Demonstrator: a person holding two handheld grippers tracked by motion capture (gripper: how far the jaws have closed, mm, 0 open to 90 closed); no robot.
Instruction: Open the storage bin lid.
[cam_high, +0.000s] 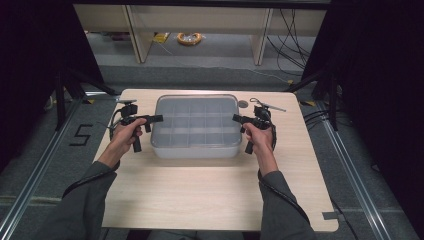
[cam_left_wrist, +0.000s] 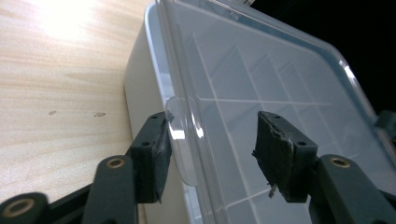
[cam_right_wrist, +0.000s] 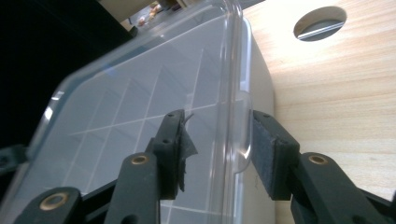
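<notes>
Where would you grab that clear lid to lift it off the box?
Probably by the small rounded tabs at its two short ends. The lid lies flat on the box, so come in level from each side: the left gripper and right gripper already straddle them, jaws open.

The person wears long grey sleeves (cam_high: 80, 200), and each hand carries a black claw, the left claw (cam_high: 159, 118) and the right claw (cam_high: 235, 118), each with 2 flat dark-padded jaws, brass-ringed rivets at the joints and a trailing black cable (cam_high: 287, 200).
</notes>
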